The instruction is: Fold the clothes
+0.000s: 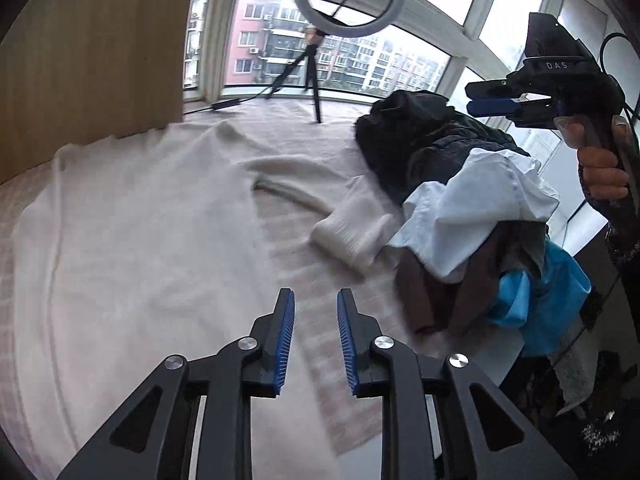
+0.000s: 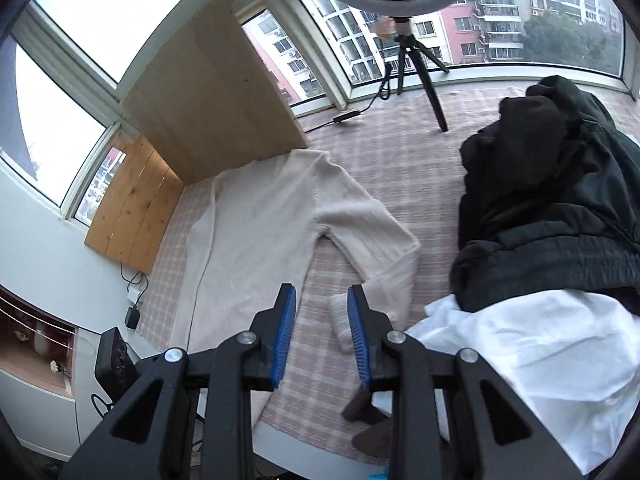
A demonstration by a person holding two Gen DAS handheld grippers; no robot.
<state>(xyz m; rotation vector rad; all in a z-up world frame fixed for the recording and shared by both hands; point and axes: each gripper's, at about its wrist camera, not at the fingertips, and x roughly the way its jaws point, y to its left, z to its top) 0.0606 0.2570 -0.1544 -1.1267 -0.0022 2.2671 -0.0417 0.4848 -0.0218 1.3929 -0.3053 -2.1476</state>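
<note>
A cream knit sweater [image 1: 152, 216] lies spread flat on the checked bed cover, also in the right wrist view [image 2: 260, 220]. Its right sleeve [image 2: 376, 232] bends back toward me, the ribbed cuff [image 1: 352, 236] lying next to the clothes pile. My left gripper [image 1: 316, 308] is open and empty, low over the sweater's near edge. My right gripper [image 2: 322, 300] is open and empty, hovering above the cuff [image 2: 340, 320]. It also shows in the left wrist view [image 1: 488, 98], held high at the right by a hand.
A pile of clothes sits on the right: black garments [image 2: 552, 200], a white shirt [image 2: 532, 352], brown [image 1: 440, 292] and blue [image 1: 540, 292] pieces. A ring light on a tripod [image 2: 416, 52] stands at the far end. A wooden headboard [image 2: 208, 88] is on the left.
</note>
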